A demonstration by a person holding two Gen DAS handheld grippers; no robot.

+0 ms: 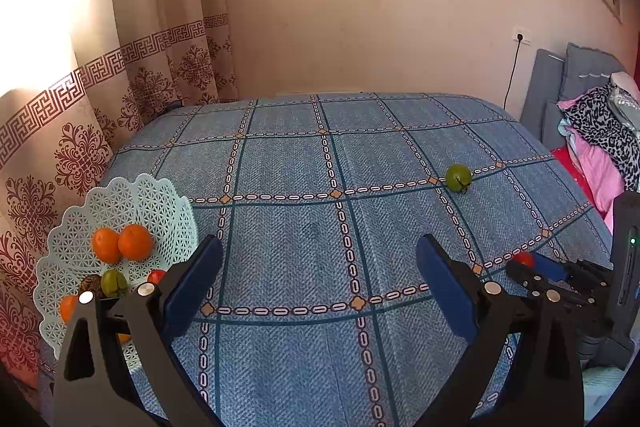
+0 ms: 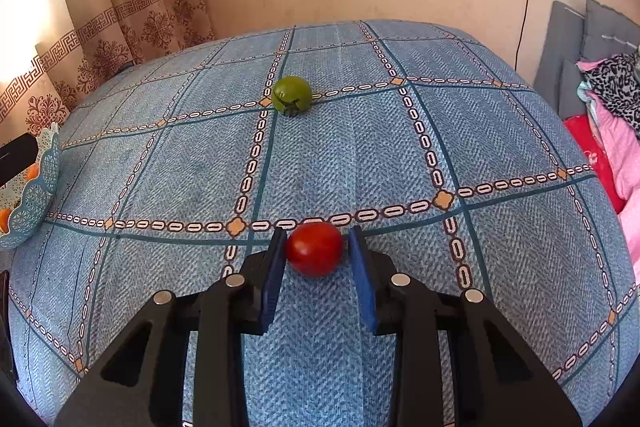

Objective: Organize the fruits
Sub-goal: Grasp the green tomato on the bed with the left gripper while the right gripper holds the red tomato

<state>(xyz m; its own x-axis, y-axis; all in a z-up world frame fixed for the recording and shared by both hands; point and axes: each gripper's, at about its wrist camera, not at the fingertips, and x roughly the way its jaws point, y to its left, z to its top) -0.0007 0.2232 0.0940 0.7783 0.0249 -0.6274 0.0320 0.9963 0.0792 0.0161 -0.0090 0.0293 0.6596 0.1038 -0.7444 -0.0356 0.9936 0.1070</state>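
Bedroom setting: blue checked bedspread (image 2: pixel 320 155) as work surface, patterned curtain (image 1: pixel 80 131) along the left of both frames, plain wall behind, pile of pink and leopard-print bedding (image 1: pixel 600 131) at the right edge.

Pale lattice basket (image 1: pixel 132 203), lower left of the left wrist view, tilted toward the camera. Contents: two oranges (image 1: pixel 122 243) side by side near its middle, one green fruit (image 1: pixel 113 283) below them, a red fruit (image 1: pixel 157 275) partly hidden behind the finger, more orange pieces lower down, one dark item too obscured to name. Judged mostly filled.

Left gripper (image 1: pixel 320 287): spread wide over bare cloth, holding nothing, just right of the basket.

Right gripper (image 2: pixel 316 251): blue pads (image 2: pixel 276 267) bracketing a red tomato (image 2: pixel 315 249) at lower centre of the right wrist view. Left pad touching the skin; sliver of gap on the right, so narrowed around it but not yet clamped. Tomato resting on the cloth, smooth, glossy, slightly oval, unblemished.

Green tomato (image 2: pixel 292 95): upper centre of the right wrist view, alone on the spread, well apart from both tools, dark calyx facing the camera, matte, round.

Remaining, by estimate: two pieces outside the basket, red one in hand's reach, green one untouched.
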